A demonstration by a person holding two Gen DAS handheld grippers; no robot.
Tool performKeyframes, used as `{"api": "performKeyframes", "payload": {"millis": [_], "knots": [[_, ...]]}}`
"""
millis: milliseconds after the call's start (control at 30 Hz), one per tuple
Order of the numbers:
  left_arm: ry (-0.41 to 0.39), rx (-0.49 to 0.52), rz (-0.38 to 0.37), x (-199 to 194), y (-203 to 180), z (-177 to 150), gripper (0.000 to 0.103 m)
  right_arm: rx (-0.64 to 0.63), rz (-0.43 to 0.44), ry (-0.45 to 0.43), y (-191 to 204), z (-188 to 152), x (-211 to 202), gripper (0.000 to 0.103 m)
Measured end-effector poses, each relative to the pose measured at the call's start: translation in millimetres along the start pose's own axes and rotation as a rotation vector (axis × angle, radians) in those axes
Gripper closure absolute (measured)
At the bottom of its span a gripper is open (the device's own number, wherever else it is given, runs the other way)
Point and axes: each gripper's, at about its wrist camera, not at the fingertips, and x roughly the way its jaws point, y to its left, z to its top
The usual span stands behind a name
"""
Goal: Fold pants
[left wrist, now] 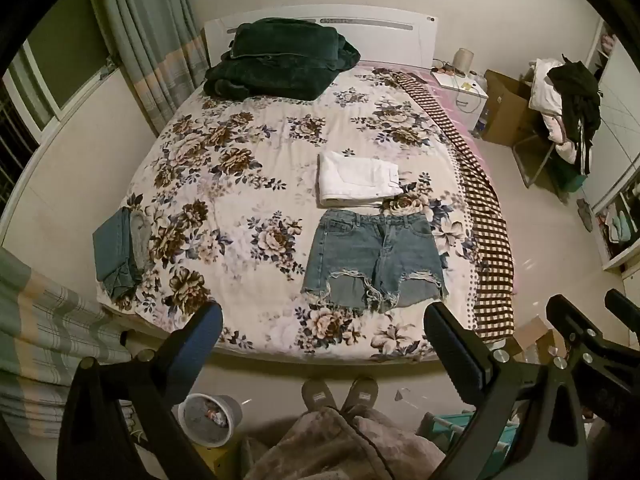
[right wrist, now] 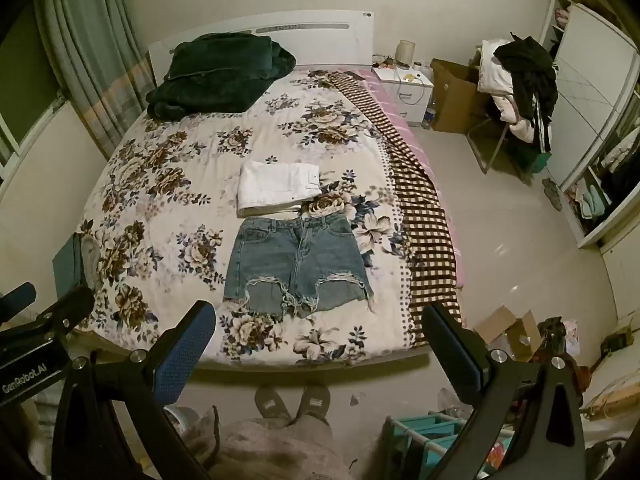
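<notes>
Frayed blue denim shorts (left wrist: 374,258) lie flat and unfolded on the floral bedspread (left wrist: 240,184), waistband away from me; they also show in the right wrist view (right wrist: 298,266). A folded white pair of pants (left wrist: 358,179) lies just beyond them, also in the right wrist view (right wrist: 276,188). A folded blue-grey pair (left wrist: 120,250) sits at the bed's left edge. My left gripper (left wrist: 324,332) is open and empty, held above the foot of the bed, short of the shorts. My right gripper (right wrist: 320,332) is open and empty at the same height beside it.
A dark green blanket (left wrist: 280,62) is piled at the headboard. A checked brown cloth (left wrist: 480,216) hangs down the bed's right side. A nightstand (left wrist: 460,88), cardboard box (left wrist: 508,108) and clothes-laden chair (left wrist: 564,112) stand right. A bin (left wrist: 210,420) and my slippers (left wrist: 340,394) are on the floor.
</notes>
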Motion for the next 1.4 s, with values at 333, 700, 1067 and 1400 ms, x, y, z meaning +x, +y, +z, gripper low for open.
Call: {"api": "performKeyframes", "payload": {"millis": [333, 700, 1067, 1400], "knots": [[-0.004, 0.0, 0.005, 0, 0, 0, 0.0, -0.005, -0.006, 0.0, 0, 0, 0, 0.0], [-0.006, 0.001, 0.004, 0, 0, 0, 0.0, -0.006, -0.006, -0.001, 0, 0, 1, 0.0], [-0.009, 0.002, 0.002, 0, 0, 0, 0.0, -0.005, -0.004, -0.002, 12, -2, -4, 0.0], [-0.01, 0.0, 0.004, 0, 0, 0, 0.0, -0.004, -0.003, -0.002, 10, -2, -4, 0.0]]}}
